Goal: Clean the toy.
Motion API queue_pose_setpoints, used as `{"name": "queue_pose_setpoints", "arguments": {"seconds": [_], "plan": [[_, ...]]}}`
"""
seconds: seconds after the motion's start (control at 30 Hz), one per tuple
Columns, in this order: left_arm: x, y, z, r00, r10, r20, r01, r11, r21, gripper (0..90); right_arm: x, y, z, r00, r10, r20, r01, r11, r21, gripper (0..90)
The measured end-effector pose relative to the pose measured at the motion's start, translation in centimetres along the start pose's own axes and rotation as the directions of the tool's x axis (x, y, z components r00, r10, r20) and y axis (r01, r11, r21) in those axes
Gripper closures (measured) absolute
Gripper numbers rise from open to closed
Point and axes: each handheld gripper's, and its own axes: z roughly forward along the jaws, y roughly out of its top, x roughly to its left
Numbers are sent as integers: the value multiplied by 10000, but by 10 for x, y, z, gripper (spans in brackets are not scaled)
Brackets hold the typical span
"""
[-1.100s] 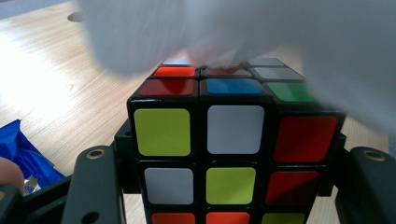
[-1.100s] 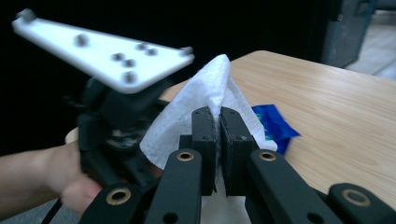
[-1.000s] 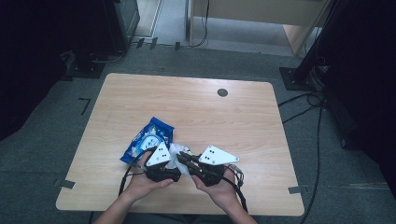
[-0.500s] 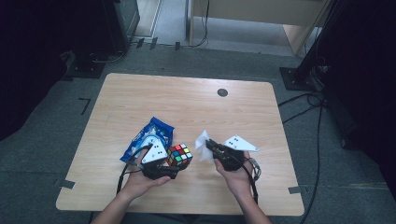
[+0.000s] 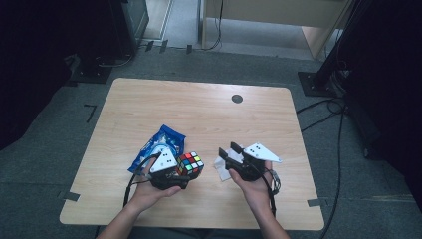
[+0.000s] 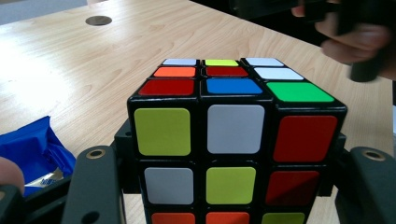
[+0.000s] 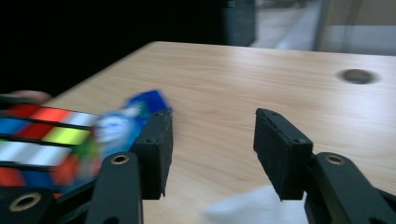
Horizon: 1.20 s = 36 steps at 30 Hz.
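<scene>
A scrambled colour cube (image 5: 189, 164) (image 6: 232, 140) is clamped between the jaws of my left gripper (image 5: 186, 168) near the table's front, left of centre. In the left gripper view the black jaws press on the cube's two sides. My right gripper (image 5: 228, 154) (image 7: 212, 144) is held a little to the right of the cube, its jaws apart with nothing between them. Blurred at the left edge of the right gripper view is the cube (image 7: 42, 140). A blue snack packet (image 5: 160, 144) (image 6: 32, 149) (image 7: 135, 114) lies just behind my left hand.
A white crumpled piece (image 5: 220, 166) (image 7: 254, 207) lies on the wooden table (image 5: 199, 114) under the right gripper. A round dark grommet (image 5: 237, 98) (image 6: 98, 20) (image 7: 357, 75) sits at the far side. Cables and stand bases lie on the floor around the table.
A second ago both grippers were together over the cube. The right gripper has let go and drawn away to the right, open; the left still holds the cube.
</scene>
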Motion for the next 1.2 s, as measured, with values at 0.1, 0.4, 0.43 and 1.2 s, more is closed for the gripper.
{"name": "queue_pose_setpoints", "arguments": {"seconds": [0.1, 0.4, 0.43, 1.2], "plan": [[-1, 0, 1, 9999, 62, -89, -62, 10000, 49, 340, 24, 1, 2, 9938, 193, -1090, -191, 9998, 36, 400], [-11, 0, 6, 9953, 647, -717, -633, 9978, 212, 340, 64, -7, 22, 9811, 859, -1732, -721, 9938, 845, 247], [-12, 0, 6, 9944, 722, -767, -705, 9972, 237, 340, 64, -9, 24, 9819, 896, -1666, -742, 9926, 964, 239], [-11, -4, 10, 9945, 903, -527, -883, 9953, 401, 297, 51, -13, 27, 9596, 2353, -1541, -2073, 9620, 1777, 344]]}}
